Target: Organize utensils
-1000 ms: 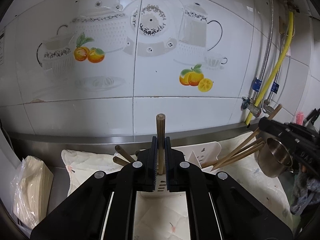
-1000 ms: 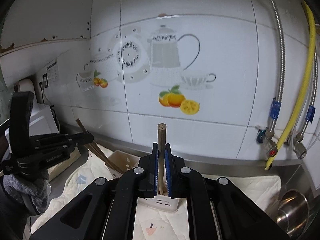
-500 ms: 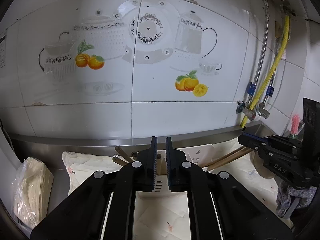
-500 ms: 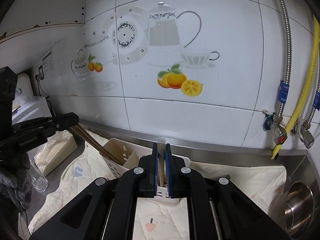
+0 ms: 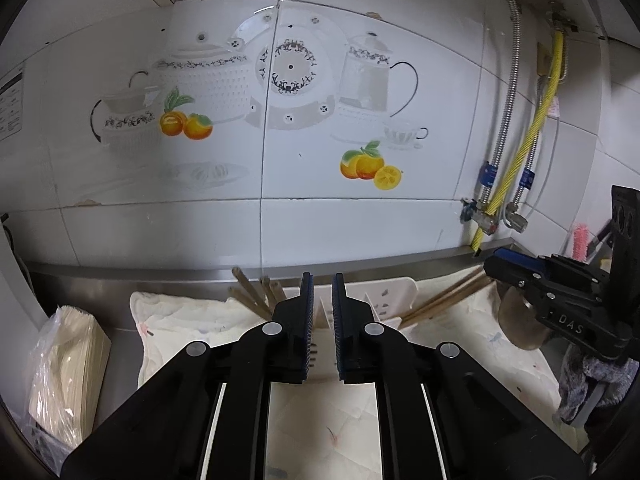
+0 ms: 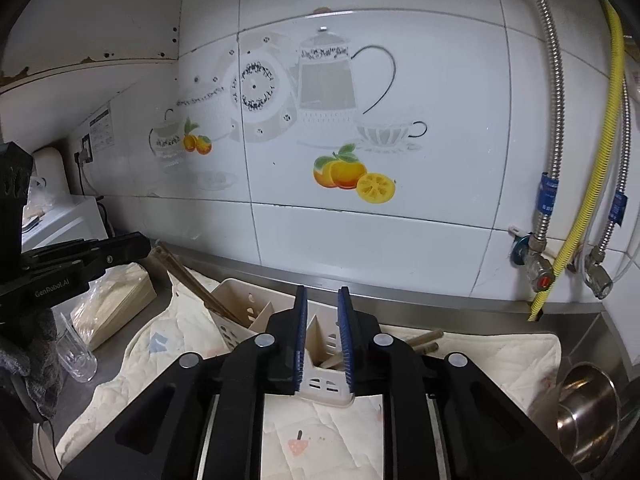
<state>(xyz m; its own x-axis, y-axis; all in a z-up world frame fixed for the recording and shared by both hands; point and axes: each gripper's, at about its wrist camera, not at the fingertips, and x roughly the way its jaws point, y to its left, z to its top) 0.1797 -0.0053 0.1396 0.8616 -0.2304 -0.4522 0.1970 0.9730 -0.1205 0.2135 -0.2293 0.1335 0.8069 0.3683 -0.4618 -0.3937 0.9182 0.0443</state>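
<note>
Both chopsticks (image 6: 332,360) dropped; right gripper (image 6: 322,340) jaws opening.

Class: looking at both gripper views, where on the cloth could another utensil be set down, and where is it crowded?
Free: quilted cloth between white caddy and steel pot. Crowded: chopsticks fanning from the caddy; glass, plastic-wrapped stack.

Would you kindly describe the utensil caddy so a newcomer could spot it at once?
Below the tiled wall with the painted oranges, a pale quilted cloth covers the steel counter. On it stands the cream plastic caddy, the only slotted, divided box there, with brown chopsticks leaning out of it.
</note>
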